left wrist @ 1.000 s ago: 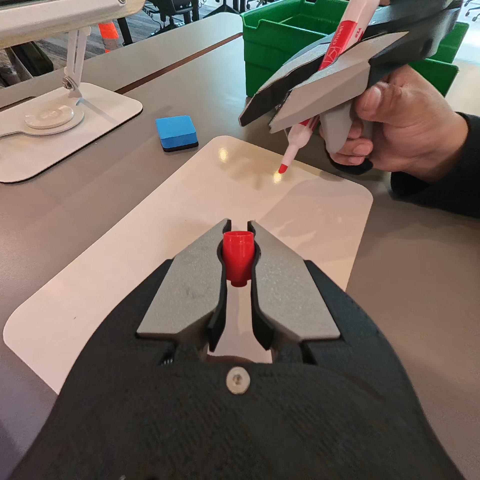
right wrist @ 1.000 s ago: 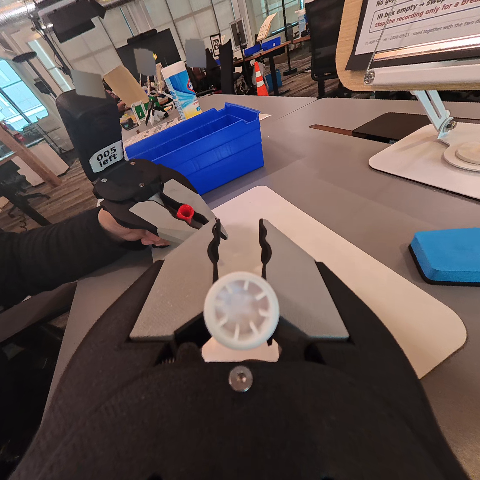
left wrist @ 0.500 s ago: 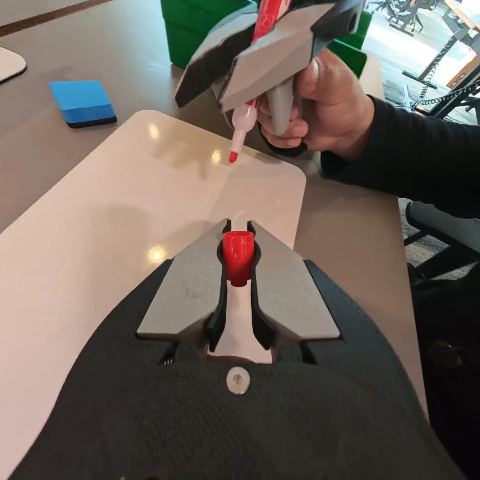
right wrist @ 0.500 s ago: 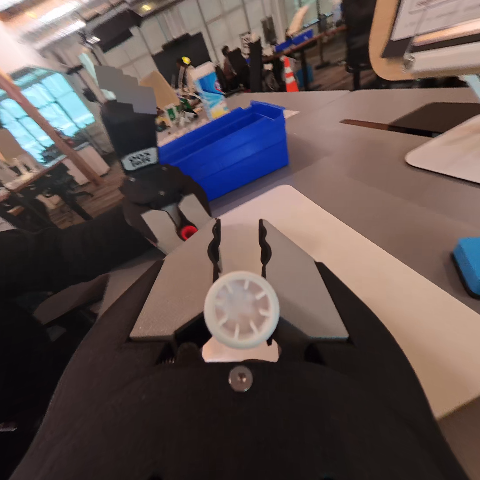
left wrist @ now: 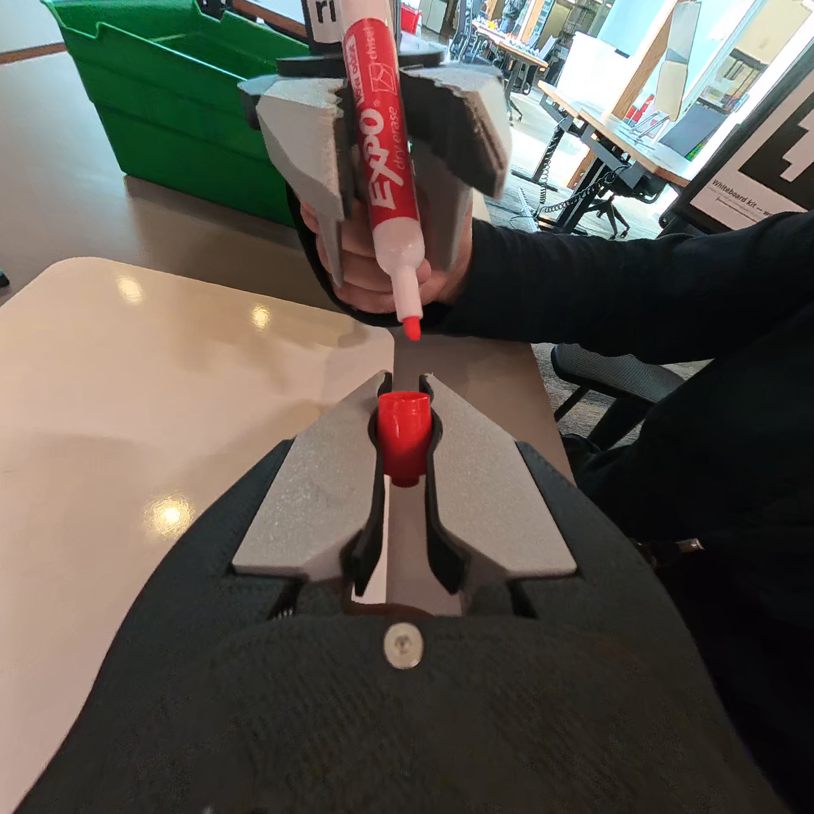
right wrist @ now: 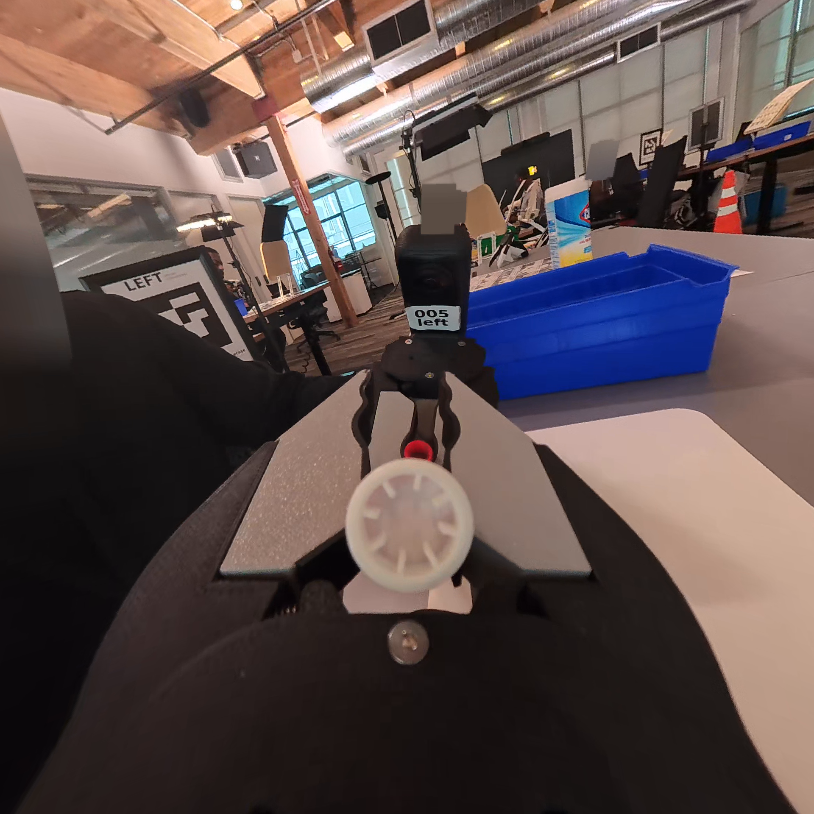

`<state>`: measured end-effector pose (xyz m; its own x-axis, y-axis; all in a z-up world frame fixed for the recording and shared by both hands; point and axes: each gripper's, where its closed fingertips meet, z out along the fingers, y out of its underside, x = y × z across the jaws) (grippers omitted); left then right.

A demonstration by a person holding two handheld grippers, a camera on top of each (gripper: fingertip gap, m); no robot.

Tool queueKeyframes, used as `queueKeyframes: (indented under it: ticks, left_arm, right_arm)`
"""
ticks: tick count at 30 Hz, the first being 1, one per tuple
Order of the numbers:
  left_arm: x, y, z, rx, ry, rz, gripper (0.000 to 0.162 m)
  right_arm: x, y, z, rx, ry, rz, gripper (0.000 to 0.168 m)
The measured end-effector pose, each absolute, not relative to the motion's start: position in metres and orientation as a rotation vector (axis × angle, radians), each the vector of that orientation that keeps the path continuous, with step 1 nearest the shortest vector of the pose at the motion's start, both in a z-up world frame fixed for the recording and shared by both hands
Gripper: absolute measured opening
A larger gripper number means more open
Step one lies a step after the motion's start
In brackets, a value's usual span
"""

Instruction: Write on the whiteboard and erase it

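Observation:
My left gripper (left wrist: 405, 384) is shut on the red marker cap (left wrist: 403, 434), open end forward. My right gripper (left wrist: 392, 255) faces it, shut on the red and white marker (left wrist: 385, 167). The marker's red tip (left wrist: 412, 328) points down at the cap with a short gap between them. Both are above the near right corner of the whiteboard (left wrist: 176, 374), which shows no marks. In the right wrist view my right gripper (right wrist: 405, 396) holds the marker's white back end (right wrist: 409, 524), and the cap (right wrist: 417, 450) shows just past it in the left gripper (right wrist: 418, 434). The eraser is out of view.
A green bin (left wrist: 176, 110) stands behind the whiteboard in the left wrist view. A blue bin (right wrist: 594, 321) stands on the grey table (right wrist: 749, 396) beyond the whiteboard (right wrist: 660, 506) in the right wrist view. A person's dark sleeves hold both grippers. Left tips to right tips: about 9 centimeters.
Both grippers have swung round to face each other. The marker has lifted off the whiteboard and its tip now points at the cap. The blue eraser has left both views.

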<state>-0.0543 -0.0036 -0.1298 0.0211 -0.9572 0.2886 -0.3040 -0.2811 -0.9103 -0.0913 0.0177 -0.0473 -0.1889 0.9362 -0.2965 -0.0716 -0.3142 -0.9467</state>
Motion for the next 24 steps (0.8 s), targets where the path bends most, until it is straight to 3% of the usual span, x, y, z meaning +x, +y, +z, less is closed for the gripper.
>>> queueKeyframes:
  ticks: [14, 24]
  left_arm:
    - [-0.063, 0.006, -0.101, -1.558, 1.202, -1.295, 0.009]
    - [-0.062, 0.003, -0.108, -1.600, 1.215, -1.339, 0.010]
  right_arm:
    - [-0.106, 0.011, -0.071, -1.338, -1.218, 1.507, 0.026]
    - [-0.107, 0.010, -0.069, -1.341, -1.210, 1.530, 0.026]
